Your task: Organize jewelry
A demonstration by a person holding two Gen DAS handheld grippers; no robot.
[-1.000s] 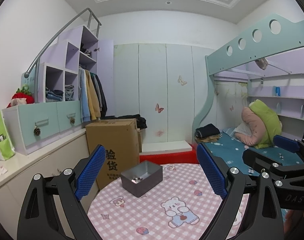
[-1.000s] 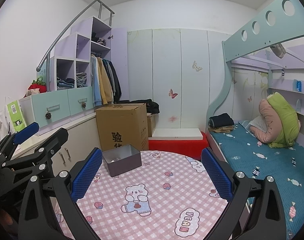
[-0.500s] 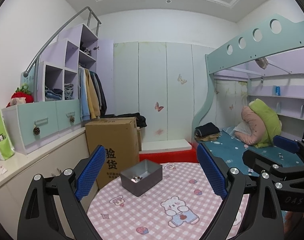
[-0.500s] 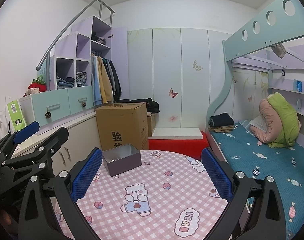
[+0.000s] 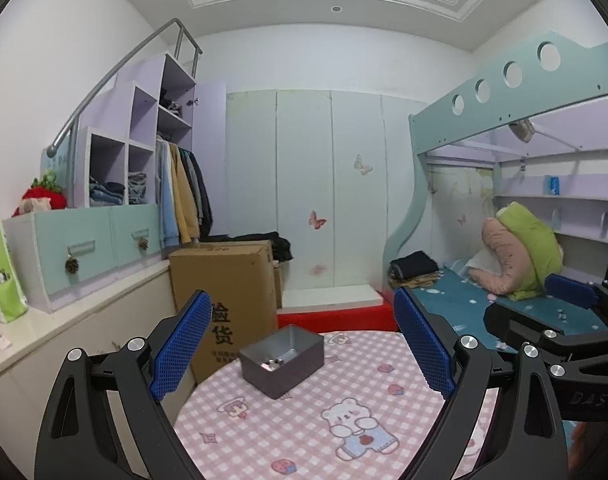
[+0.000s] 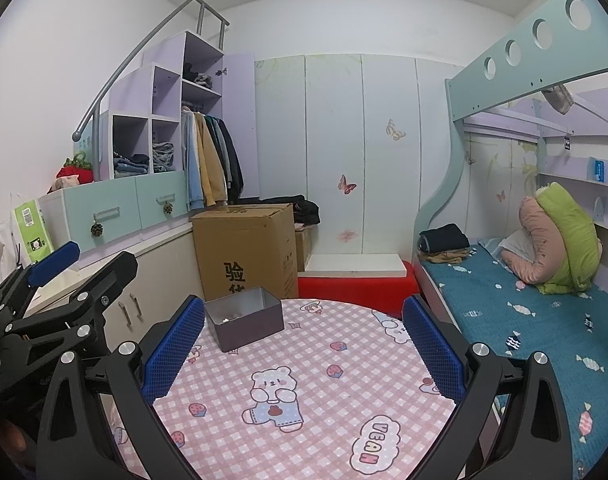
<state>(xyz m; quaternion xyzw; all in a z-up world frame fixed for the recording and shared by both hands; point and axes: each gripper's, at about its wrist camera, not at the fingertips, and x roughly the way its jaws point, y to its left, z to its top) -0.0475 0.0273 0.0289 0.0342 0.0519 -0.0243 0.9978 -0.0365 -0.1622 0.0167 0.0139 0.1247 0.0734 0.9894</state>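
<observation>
A small grey open box (image 5: 281,360) sits at the far left of a round table with a pink checked cloth (image 5: 304,432). Small silvery jewelry pieces (image 5: 273,363) lie inside it. The box also shows in the right wrist view (image 6: 243,318), with the jewelry (image 6: 225,320) barely visible. My left gripper (image 5: 304,344) is open and empty, held above the table short of the box. My right gripper (image 6: 301,344) is open and empty, to the right of the box. Each gripper shows at the edge of the other's view.
A tall cardboard box (image 5: 227,304) stands on the floor just behind the table. A counter with drawers (image 5: 83,248) runs along the left wall. A bunk bed with a blue sheet (image 6: 544,320) is on the right. A red step (image 6: 356,286) lies beyond the table.
</observation>
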